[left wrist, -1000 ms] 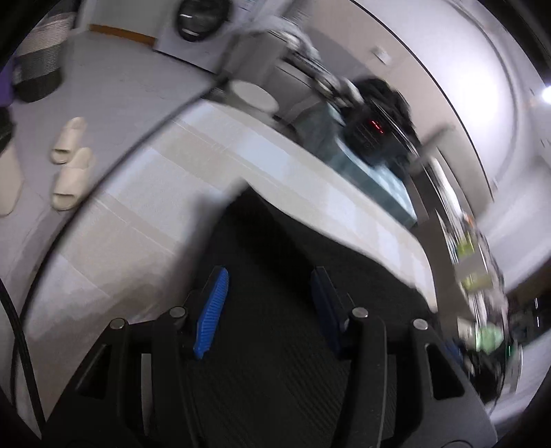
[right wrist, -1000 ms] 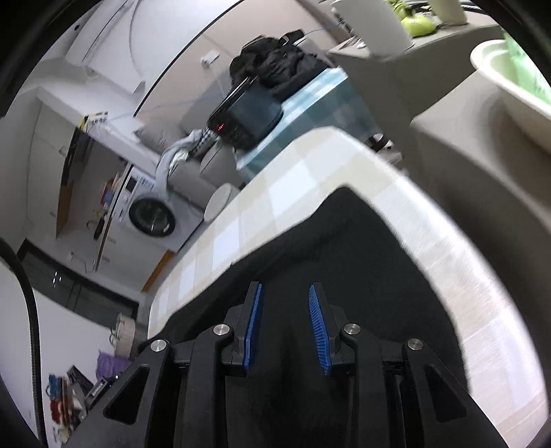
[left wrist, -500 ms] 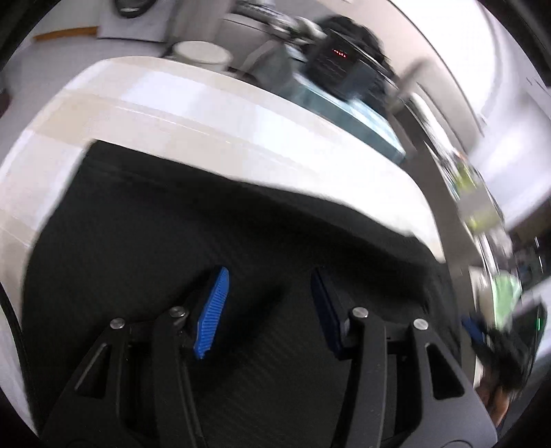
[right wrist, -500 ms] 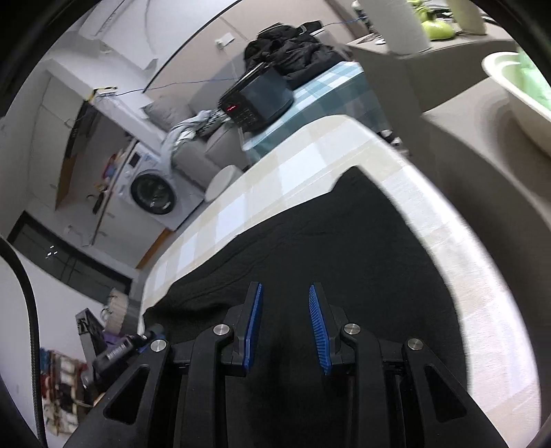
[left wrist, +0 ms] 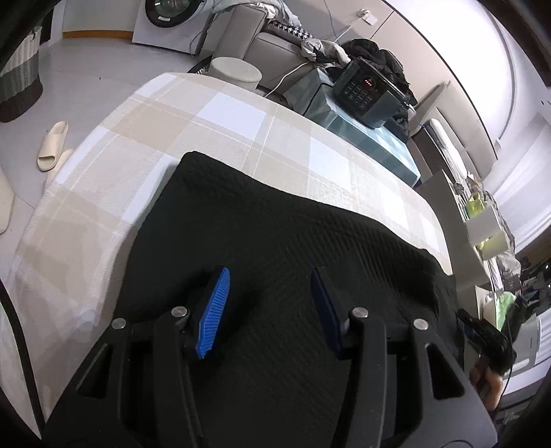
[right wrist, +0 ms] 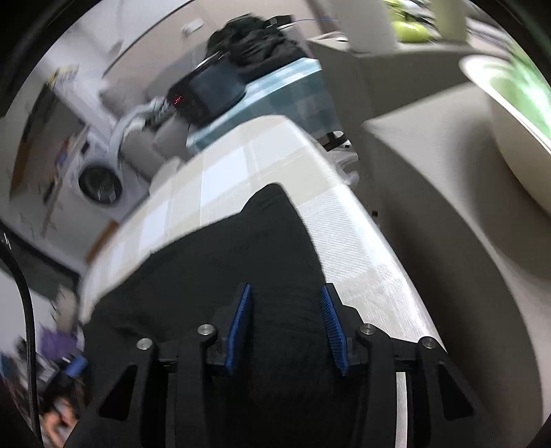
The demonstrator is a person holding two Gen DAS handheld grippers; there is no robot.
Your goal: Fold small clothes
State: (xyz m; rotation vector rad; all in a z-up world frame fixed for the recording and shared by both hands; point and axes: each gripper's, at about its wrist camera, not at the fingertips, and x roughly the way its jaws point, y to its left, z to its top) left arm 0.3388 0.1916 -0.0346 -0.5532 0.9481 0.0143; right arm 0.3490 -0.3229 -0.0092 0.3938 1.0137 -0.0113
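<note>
While the black knit garment (left wrist: 275,241) is lying spread flat on the beige checked tablecloth (left wrist: 224,117), the left gripper (left wrist: 268,303) is hovering over it with jaws apart, gripping nothing. Right gripper (right wrist: 286,320) has just been opening its jaws over the cloth's right edge, nothing pinched between them.

washing machine (left wrist: 165,13), 2 slippers (left wrist: 53,146), keypad box (left wrist: 365,91)
</note>
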